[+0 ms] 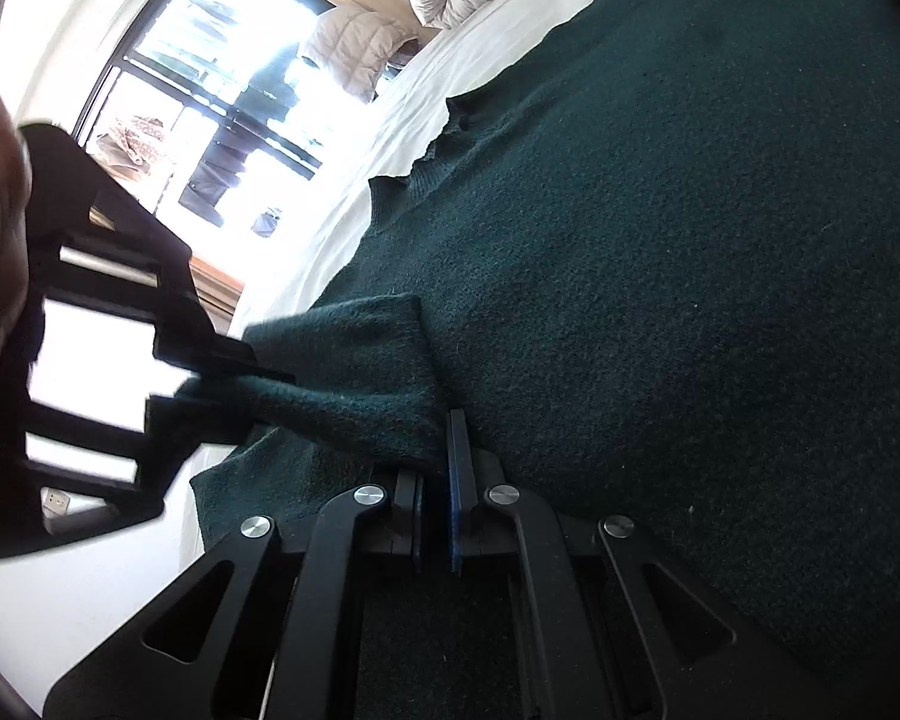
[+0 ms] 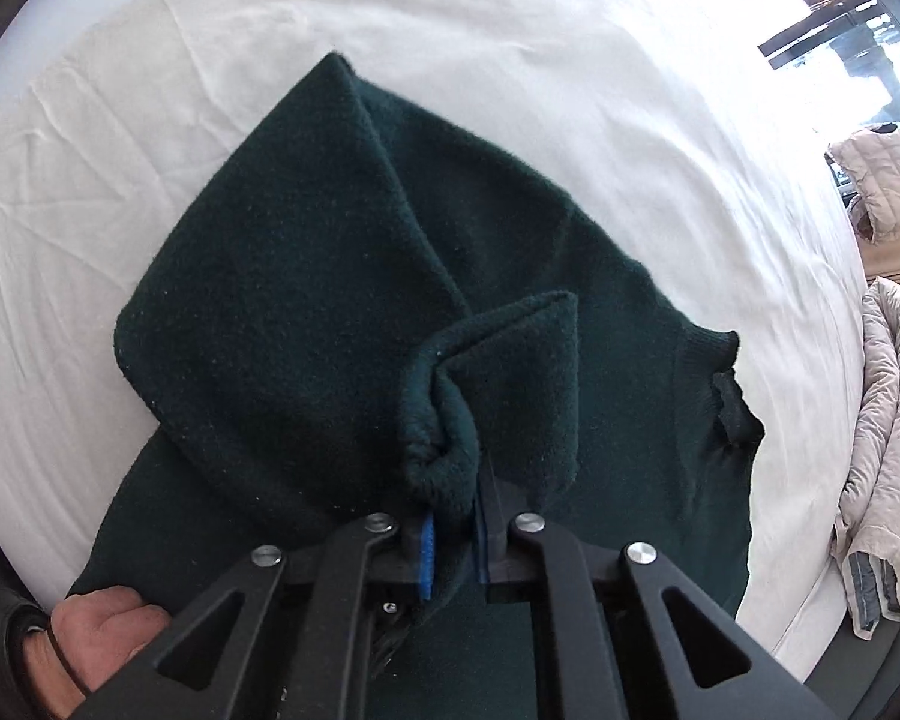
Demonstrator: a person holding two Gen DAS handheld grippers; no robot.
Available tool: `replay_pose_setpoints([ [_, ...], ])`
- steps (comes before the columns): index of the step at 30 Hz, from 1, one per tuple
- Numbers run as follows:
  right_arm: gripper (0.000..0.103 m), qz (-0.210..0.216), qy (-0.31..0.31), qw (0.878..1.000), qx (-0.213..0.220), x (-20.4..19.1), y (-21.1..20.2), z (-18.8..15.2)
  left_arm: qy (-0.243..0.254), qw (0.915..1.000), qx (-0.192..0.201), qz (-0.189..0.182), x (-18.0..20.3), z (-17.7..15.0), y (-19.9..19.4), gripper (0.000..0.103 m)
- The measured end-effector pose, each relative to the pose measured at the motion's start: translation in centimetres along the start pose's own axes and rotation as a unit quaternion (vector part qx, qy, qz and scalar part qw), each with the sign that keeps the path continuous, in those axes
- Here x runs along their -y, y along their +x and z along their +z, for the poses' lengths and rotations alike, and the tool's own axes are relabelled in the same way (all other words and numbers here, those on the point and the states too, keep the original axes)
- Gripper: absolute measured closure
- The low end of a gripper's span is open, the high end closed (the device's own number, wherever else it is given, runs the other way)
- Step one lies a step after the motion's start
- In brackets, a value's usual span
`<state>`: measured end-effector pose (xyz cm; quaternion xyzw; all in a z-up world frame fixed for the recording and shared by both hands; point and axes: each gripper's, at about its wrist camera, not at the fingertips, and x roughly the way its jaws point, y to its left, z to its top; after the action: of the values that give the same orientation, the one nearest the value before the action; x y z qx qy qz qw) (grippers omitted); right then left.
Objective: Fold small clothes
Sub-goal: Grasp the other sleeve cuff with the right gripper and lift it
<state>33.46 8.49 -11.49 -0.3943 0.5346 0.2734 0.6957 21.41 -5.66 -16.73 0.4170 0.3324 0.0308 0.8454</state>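
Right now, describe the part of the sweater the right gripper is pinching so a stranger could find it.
A dark green sweater lies spread on the white bed sheet. Near its middle, a bunched fold rises into the right gripper. It alone stands up, rolled and puckered; the rest lies flat.

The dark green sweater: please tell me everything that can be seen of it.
The dark green sweater looks like a fuzzy knit with a ribbed collar. It lies mostly flat on the white bed sheet, one side folded over its body. A bunched sleeve end is lifted off it: the right gripper is shut on that fold, and the left gripper pinches the cloth beside it. A hand rests at its near edge.
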Motion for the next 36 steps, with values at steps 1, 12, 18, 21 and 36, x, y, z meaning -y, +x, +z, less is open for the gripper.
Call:
replay_pose_setpoints([
  [1, 0.094, 0.009, 0.017, 1.0, 0.014, 1.3, -0.7, -0.4, -0.003, 1.0, 0.0, 0.002, -0.2, 0.1, 0.0, 0.099],
  [12, 0.095, 0.113, 0.254, 0.942, 0.189, 16.2, -4.2, -10.5, -0.072, 0.997, 0.021, 0.018, -3.7, -0.8, -2.2, 0.033],
  [18, 0.095, 0.163, 0.377, 0.872, 0.266, 19.9, -1.5, -18.1, -0.234, 0.9691, 0.051, -0.059, -9.7, -3.6, -4.8, 0.028],
  [21, 0.095, 0.177, 0.429, 0.842, 0.276, 20.9, 1.1, -21.2, -0.323, 0.941, 0.038, -0.093, -13.7, -4.9, -3.6, 0.028],
  [36, 0.091, 0.254, 0.544, 0.754, 0.265, 20.7, 8.7, -25.8, -0.398, 0.8985, -0.023, -0.184, -18.7, -2.1, 4.9, 0.046],
])
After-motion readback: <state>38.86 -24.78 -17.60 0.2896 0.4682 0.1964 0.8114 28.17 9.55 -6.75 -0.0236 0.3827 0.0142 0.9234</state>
